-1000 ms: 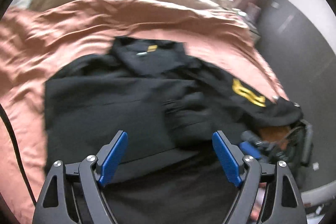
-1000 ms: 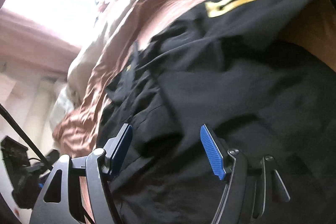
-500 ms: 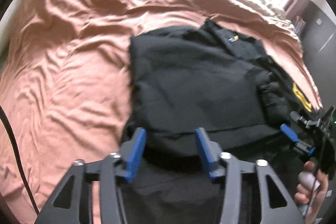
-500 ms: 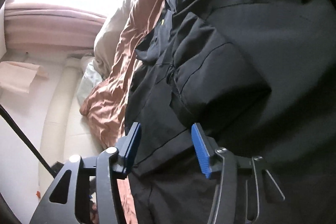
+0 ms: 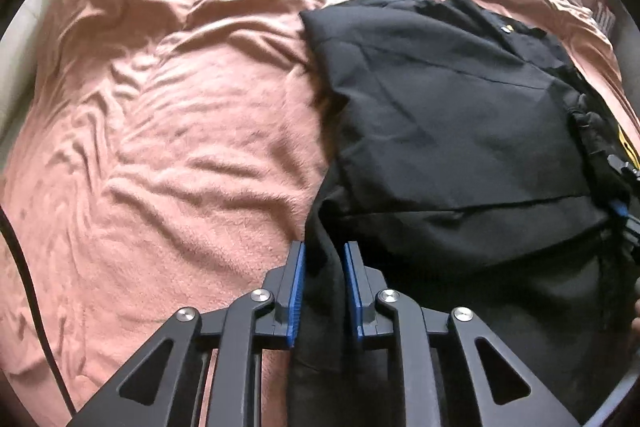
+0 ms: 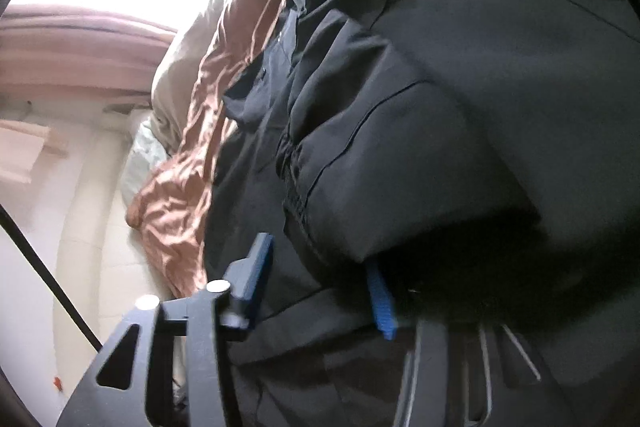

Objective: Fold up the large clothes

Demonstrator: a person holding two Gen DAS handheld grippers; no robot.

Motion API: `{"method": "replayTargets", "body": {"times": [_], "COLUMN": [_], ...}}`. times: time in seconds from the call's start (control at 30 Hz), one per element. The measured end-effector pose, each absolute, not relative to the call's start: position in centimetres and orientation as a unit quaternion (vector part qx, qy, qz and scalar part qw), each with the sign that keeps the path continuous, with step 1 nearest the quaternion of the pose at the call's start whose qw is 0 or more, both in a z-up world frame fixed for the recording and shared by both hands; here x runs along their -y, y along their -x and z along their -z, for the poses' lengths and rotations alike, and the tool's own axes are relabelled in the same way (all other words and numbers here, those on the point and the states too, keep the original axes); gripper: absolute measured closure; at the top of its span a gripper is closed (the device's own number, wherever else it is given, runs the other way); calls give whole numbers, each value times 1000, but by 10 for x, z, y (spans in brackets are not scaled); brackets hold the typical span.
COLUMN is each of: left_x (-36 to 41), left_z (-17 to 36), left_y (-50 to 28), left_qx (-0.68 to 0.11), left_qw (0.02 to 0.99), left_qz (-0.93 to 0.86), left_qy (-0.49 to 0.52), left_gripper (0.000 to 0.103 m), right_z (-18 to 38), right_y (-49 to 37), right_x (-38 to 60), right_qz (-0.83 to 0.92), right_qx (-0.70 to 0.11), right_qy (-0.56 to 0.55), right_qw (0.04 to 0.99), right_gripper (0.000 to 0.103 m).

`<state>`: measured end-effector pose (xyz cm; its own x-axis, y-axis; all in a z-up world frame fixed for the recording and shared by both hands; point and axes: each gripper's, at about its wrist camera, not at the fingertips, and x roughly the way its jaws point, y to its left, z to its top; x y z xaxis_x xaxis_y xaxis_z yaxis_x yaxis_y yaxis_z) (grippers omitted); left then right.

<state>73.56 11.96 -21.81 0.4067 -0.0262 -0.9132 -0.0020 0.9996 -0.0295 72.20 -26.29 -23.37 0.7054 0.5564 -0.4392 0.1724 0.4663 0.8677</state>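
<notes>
Left wrist view
Landmark: the black jacket (image 5: pixel 452 131) lies partly folded on the bed (image 5: pixel 168 131), on its rust-brown blanket, right of centre in this view.
Left hand-held gripper (image 5: pixel 323 263): at the jacket's near left corner, jaws closing; a hanging edge of black cloth runs between the blue pads (image 5: pixel 297 287); the pads are narrow around it, but I cannot tell whether they already press on it.
Change from a second ago: the jaws stood wide over the middle of the jacket; now they are nearly together at its left edge, and the camera looks more steeply down, with far more bare blanket showing left of the jacket.
Right hand-held gripper (image 5: pixel 624 195): only a sliver at the jacket's right edge, dark metal with a blue tip.
Jacket details: a small yellow tag near the collar at the far side, a yellow print at the right edge.

Right wrist view
Right hand-held gripper (image 6: pixel 320 279): low against the jacket (image 6: pixel 460 107), jaws closing; a thick folded sleeve bulges between the pads (image 6: pixel 380 303), and the right pad is partly buried under cloth. A firm grip cannot be told.
Change from a second ago: the gap has narrowed, and the jacket fills more of the frame; the yellow print has left this view.
Beyond the jacket: blanket folds to its left, a bright window above.
</notes>
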Motion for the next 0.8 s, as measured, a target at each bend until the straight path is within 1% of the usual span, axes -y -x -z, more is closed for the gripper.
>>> {"method": "replayTargets", "body": {"times": [0.03,0.07,0.27,0.43,0.53,0.7,0.73,0.77,0.8], "left_x": [-122,-123,-123,-123,-123,-123,-123,-123,-124], "left_z": [221,222,223,222,222,222,222,222,222], "left_y": [-736,-736,-738,-740,-740,-741,-741,-741,-741], "left_qx": [-546,-545,-541,-542,-542,-540,-540,-540,-541], "left_qw": [838,838,841,840,840,841,841,841,840], "left_qz": [9,9,4,-3,-5,-11,-10,-10,-10], "left_qy": [19,23,22,24,25,32,32,32,32], "left_gripper": [82,82,82,82,82,82,82,82,82], "right_z": [235,240,232,229,238,240,236,232,229], "right_y": [-723,-722,-701,-671,-659,-648,-644,-641,-640], "right_x": [268,274,310,344,357,369,371,373,375], "right_qz": [-132,-138,-144,-100,-86,-76,-78,-81,-88], "right_qx": [-355,-346,-273,-223,-213,-229,-228,-230,-229], "right_qy": [-512,-522,-569,-605,-629,-642,-641,-641,-643], "right_qw": [771,767,762,758,743,728,729,728,726], "right_gripper": [74,75,75,74,73,73,69,57,52]}}
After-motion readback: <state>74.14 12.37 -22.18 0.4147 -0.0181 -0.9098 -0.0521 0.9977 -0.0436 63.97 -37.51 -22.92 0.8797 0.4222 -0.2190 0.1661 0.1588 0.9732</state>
